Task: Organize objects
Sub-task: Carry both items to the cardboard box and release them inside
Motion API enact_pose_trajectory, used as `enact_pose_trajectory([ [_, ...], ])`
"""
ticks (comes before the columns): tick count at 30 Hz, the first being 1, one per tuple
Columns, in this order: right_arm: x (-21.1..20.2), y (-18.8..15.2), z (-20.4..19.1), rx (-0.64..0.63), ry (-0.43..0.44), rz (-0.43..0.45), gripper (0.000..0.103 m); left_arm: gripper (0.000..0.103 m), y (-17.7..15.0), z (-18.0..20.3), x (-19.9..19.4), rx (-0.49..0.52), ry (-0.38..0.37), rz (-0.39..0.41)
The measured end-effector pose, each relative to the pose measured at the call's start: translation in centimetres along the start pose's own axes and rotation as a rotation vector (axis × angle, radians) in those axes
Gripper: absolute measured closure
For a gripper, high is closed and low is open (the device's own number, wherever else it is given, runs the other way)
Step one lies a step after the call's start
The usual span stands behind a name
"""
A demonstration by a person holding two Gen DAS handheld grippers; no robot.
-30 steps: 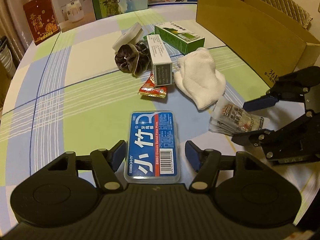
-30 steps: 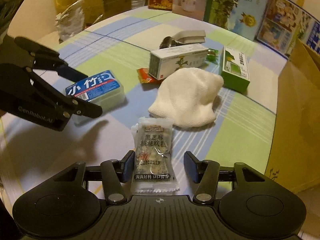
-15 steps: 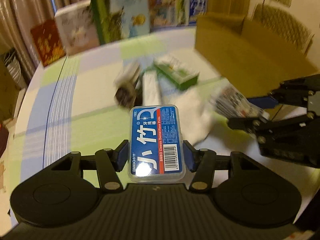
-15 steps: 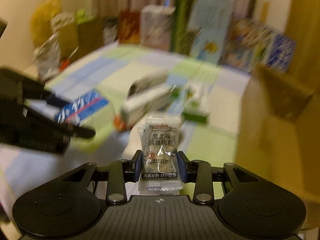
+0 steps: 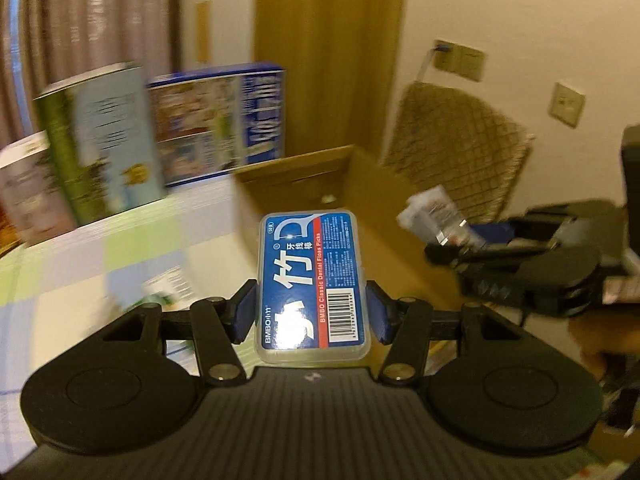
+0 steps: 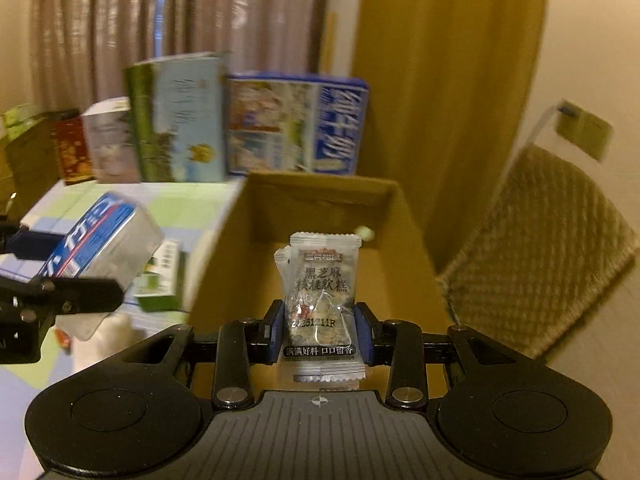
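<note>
My left gripper point(image 5: 312, 312) is shut on a blue dental floss pick box point(image 5: 314, 280), held in the air just short of the near wall of the open cardboard box point(image 5: 304, 176). My right gripper point(image 6: 320, 328) is shut on a clear snack packet point(image 6: 322, 296) and hovers over the cardboard box point(image 6: 320, 200), looking into its opening. From the right wrist view the floss box point(image 6: 96, 248) and the left gripper's fingers point(image 6: 72, 292) show at the left edge. From the left wrist view the right gripper's fingers point(image 5: 480, 256) hold the snack packet point(image 5: 436, 216) at the right.
A green carton point(image 6: 160, 276), a white cloth point(image 6: 108, 340) and an orange sachet lie on the checked tablecloth point(image 5: 80, 248) left of the box. Several printed boxes point(image 6: 296, 124) stand along the table's far edge. A woven chair point(image 6: 540, 248) stands right of the box, curtains behind.
Both grippers have closed on their items, lifted them off the table and swung toward the cardboard box. The views have tilted up, and the table items have dropped out of the middle.
</note>
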State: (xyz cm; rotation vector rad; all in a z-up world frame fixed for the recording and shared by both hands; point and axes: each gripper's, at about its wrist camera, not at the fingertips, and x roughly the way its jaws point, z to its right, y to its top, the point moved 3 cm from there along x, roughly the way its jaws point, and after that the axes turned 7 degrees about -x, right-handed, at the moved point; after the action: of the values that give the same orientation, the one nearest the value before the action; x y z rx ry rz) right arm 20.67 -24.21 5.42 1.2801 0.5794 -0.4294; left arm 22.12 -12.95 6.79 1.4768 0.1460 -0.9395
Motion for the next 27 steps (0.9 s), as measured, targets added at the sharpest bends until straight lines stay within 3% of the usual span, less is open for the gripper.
enact_pose_trajectory([
  [8,0.6,-1.7,4.2,0.066,-0.015,-0.026,0.069,0.051,1.3,1.4,4.8,0.052,-0.029,-0.036],
  [10,0.6,-2.0,5.0,0.079,-0.013,-0.026,0.069,0.037,1.1,1.4,5.7,0.035,-0.029,-0.038],
  [11,0.9,-1.9,5.2,0.085,-0.011,-0.029,0.069,0.036,1.0,1.3,5.8,0.03,-0.023,-0.032],
  [22,2.6,-2.4,4.8,0.118,0.053,-0.048,0.069,0.036,1.7,-2.5,3.4,-0.043,0.05,0.016],
  [23,2.8,-2.3,4.7,0.121,0.052,-0.049,0.066,0.036,1.7,-2.7,3.3,-0.042,0.051,0.015],
  [25,2.8,-2.1,4.4,0.128,0.038,-0.045,0.039,0.036,1.4,-3.4,2.9,-0.044,0.054,0.008],
  [27,2.3,-1.9,4.1,0.13,0.042,-0.026,0.037,0.036,1.0,-4.0,2.5,-0.048,0.057,0.001],
])
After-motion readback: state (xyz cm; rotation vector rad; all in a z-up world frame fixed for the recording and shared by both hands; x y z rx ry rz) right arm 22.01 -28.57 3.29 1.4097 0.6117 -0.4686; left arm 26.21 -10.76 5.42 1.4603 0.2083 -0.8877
